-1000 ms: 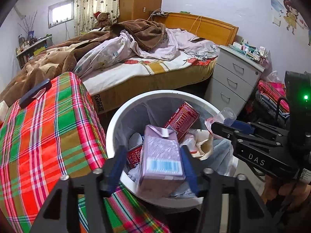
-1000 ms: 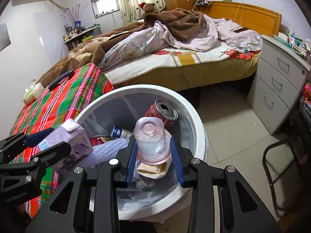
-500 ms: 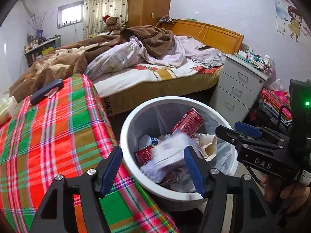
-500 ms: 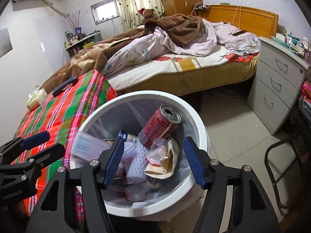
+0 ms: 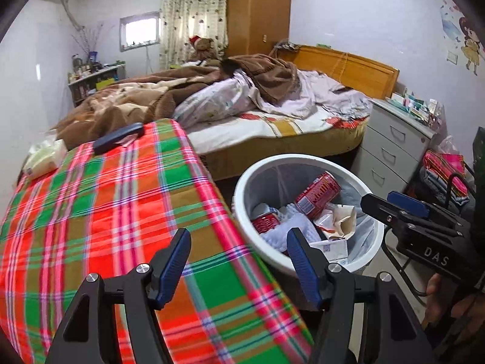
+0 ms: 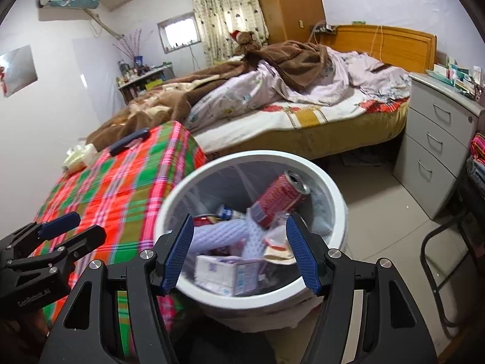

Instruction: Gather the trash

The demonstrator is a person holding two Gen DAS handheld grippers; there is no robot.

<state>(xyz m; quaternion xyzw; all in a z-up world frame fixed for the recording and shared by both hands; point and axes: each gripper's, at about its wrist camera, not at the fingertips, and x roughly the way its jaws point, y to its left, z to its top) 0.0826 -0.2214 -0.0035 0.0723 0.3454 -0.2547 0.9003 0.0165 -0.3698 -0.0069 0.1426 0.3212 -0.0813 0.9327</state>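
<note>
Both my grippers hang wide apart, holding nothing.
My left gripper point(image 5: 239, 259) and right gripper point(image 6: 241, 250) half hide the carton point(image 6: 222, 273) in the white bin point(image 6: 332, 188).

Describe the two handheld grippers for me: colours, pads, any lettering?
Both are matte black frames with silver screws and ribbed blue pads on the fingers. The right gripper carries white "DAS" lettering on its side; the left gripper has faint grey lettering, too blurred to read.

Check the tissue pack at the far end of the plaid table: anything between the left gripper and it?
Nothing visible does. From the left gripper, bare plaid cloth runs to the tissue pack at the far left corner. The dark blue case lies to the pack's right, off that line. Both grippers are open and empty.
</note>
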